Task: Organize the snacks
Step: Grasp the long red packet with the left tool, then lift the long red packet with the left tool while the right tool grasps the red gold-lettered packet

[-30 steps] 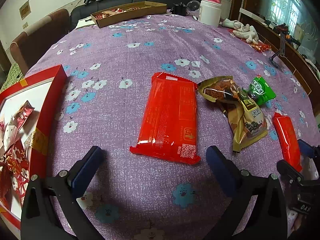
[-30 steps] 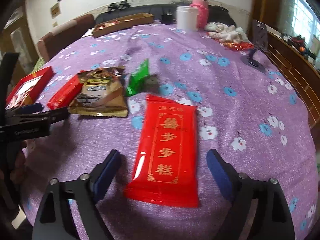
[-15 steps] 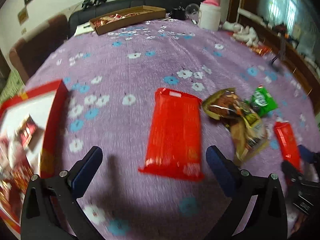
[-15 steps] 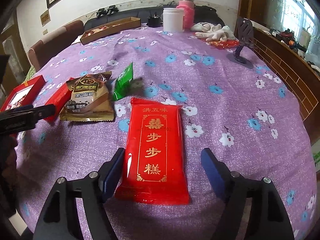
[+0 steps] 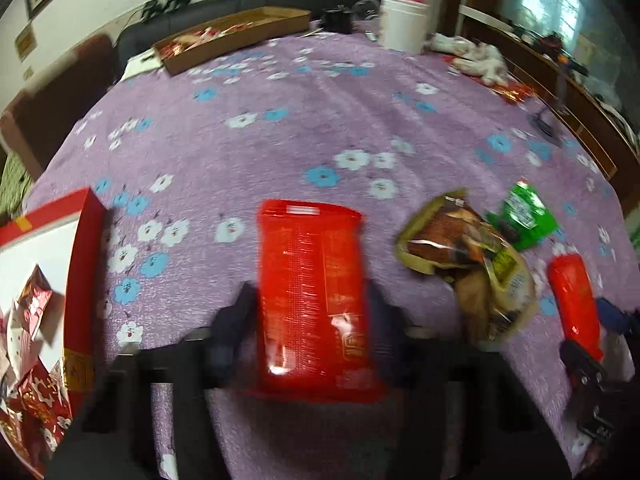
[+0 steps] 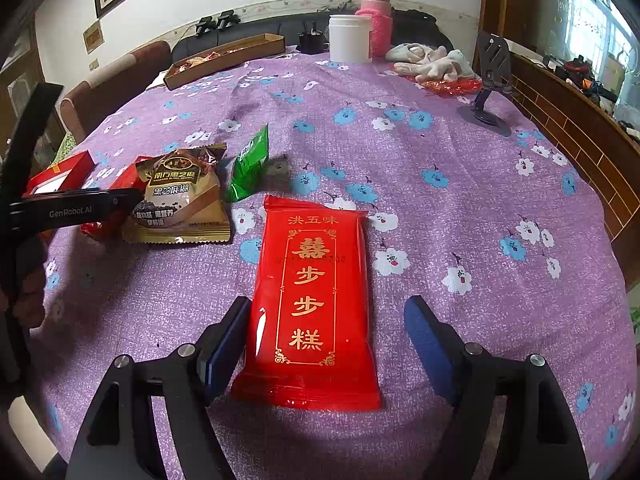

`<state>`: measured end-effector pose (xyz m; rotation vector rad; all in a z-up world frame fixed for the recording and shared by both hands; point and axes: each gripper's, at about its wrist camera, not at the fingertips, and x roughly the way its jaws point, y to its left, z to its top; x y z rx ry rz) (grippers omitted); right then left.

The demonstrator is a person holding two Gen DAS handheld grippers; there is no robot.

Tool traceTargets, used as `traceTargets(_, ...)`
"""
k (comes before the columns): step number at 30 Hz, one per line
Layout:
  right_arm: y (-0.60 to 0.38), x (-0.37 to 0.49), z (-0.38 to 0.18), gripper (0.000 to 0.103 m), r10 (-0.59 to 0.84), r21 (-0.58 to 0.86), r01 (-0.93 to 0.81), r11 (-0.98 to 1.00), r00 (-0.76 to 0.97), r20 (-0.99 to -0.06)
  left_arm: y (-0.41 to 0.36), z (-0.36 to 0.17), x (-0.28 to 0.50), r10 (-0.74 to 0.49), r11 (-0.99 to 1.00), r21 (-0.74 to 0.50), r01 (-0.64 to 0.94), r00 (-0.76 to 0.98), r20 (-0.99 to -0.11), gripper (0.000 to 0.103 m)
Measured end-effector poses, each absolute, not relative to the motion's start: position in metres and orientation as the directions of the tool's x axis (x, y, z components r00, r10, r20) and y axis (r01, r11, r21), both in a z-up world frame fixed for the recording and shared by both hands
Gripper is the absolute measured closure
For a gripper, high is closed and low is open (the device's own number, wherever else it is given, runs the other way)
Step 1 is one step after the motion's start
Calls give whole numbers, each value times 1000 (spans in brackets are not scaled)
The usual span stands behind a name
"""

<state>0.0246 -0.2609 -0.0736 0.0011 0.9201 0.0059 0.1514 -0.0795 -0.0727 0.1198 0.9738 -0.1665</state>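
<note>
Left wrist view: left gripper, jaws closing on the near end of a red snack packet; the dark fingers flank both long sides and seem to press them, though blur hides the exact contact. The packet lies lengthwise toward the near edge of the table, between the red gift box at the left edge and a brown snack bag, with a green packet beyond. Advice, as judgement: grip the sides evenly, lift level, carry to the box without crushing. Right wrist view: right gripper, jaws wide apart, holding nothing; a second red packet with gold lettering lies flat between the fingers near the table's near edge, the left pad just beside it, the right pad apart. Advice: centre it before closing.
</note>
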Motion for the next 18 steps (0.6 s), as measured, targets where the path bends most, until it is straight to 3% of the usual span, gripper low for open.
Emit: traceTargets(18, -259, 27, -75, 22, -6, -12, -7, 1000, 594, -805, -50, -68, 59, -95, 987, -20, 157, 484, -870, 58)
